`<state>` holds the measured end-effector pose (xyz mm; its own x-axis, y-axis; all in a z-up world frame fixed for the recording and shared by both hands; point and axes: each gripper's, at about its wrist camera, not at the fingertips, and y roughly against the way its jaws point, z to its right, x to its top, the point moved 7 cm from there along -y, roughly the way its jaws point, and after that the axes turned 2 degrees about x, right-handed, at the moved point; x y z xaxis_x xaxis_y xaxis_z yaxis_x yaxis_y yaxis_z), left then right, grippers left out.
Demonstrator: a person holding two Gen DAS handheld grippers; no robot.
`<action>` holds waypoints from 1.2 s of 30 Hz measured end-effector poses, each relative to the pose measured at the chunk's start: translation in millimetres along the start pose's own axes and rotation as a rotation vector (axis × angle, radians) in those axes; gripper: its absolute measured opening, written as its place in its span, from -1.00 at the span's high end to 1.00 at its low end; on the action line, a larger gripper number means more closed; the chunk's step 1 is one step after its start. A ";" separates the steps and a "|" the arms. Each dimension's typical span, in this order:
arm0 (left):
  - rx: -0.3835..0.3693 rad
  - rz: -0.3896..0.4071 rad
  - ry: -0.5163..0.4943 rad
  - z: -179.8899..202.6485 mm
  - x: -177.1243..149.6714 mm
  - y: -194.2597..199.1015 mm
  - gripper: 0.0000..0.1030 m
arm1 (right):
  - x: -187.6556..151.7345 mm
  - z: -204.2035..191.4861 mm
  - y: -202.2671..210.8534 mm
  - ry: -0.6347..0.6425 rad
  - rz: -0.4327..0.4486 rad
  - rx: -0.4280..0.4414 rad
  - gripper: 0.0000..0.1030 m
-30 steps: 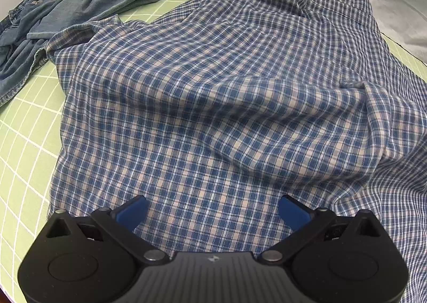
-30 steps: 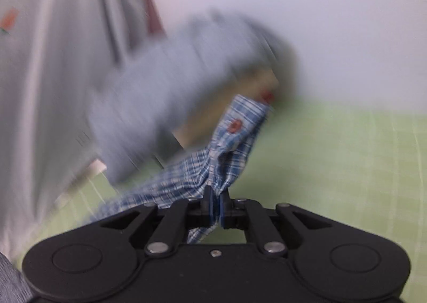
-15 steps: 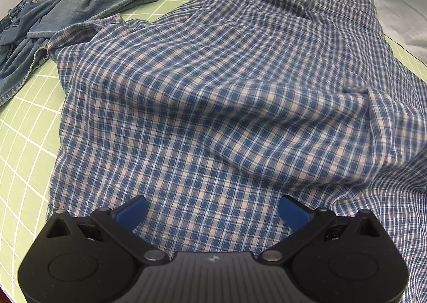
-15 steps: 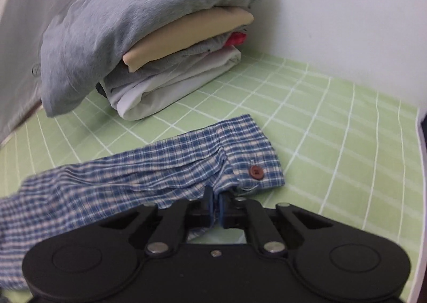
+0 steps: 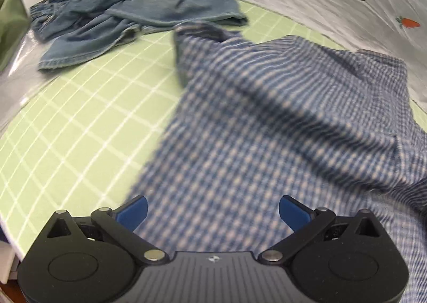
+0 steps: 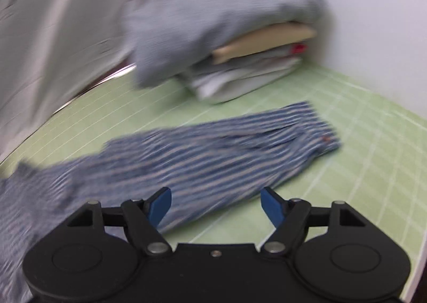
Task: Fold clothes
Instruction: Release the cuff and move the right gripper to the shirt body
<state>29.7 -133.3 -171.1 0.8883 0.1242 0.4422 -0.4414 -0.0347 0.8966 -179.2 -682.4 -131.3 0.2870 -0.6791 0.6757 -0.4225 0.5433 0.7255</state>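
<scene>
Green gridded mat (image 5: 80,126) — plaid shirt (image 5: 267,142), jeans (image 5: 128,17) beyond

we see a counter (image 5: 80,126) covered in a light green mat with a white grid. on it lie a blue checked shirt (image 5: 267,129), its sleeve (image 6: 213,148) stretched flat, crumpled jeans (image 5: 128,17) near the far edge, and a stack of folded clothes (image 6: 226,36) by the wall.

Both wrist cams low, close over plaid shirt (image 5: 280,129) — shared; left toward jeans (image 5: 128,17), right toward stack (image 6: 226,36).
</scene>
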 end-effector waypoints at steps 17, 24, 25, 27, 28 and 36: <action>-0.022 -0.017 -0.041 -39.1 -32.5 13.0 -1.00 | -100.9 -79.4 54.1 0.281 -0.146 0.185 0.99; -0.025 -0.031 -0.057 -47.0 -42.8 13.3 -1.00 | -116.0 -44.2 99.4 0.316 -0.168 0.142 1.00; -0.027 -0.035 -0.050 -49.1 -42.9 12.5 -1.00 | -121.0 -37.7 97.6 0.321 -0.187 0.119 1.00; -0.022 -0.035 -0.045 -53.5 -40.3 12.4 -1.00 | -129.7 -25.4 92.5 0.316 -0.230 0.079 0.99; -0.017 -0.030 -0.044 -56.0 -37.2 13.1 -1.00 | -129.0 -23.5 91.6 0.304 -0.231 0.068 0.98; 0.015 0.041 0.003 -69.9 12.4 9.8 -1.00 | -92.8 -50.6 83.6 0.194 -0.115 0.051 -0.32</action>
<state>27.5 -62.8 -158.4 0.8694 0.1249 0.4781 -0.4751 -0.0550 0.8782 -197.6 -549.0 -126.7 0.4936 -0.6250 0.6047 -0.4190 0.4384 0.7952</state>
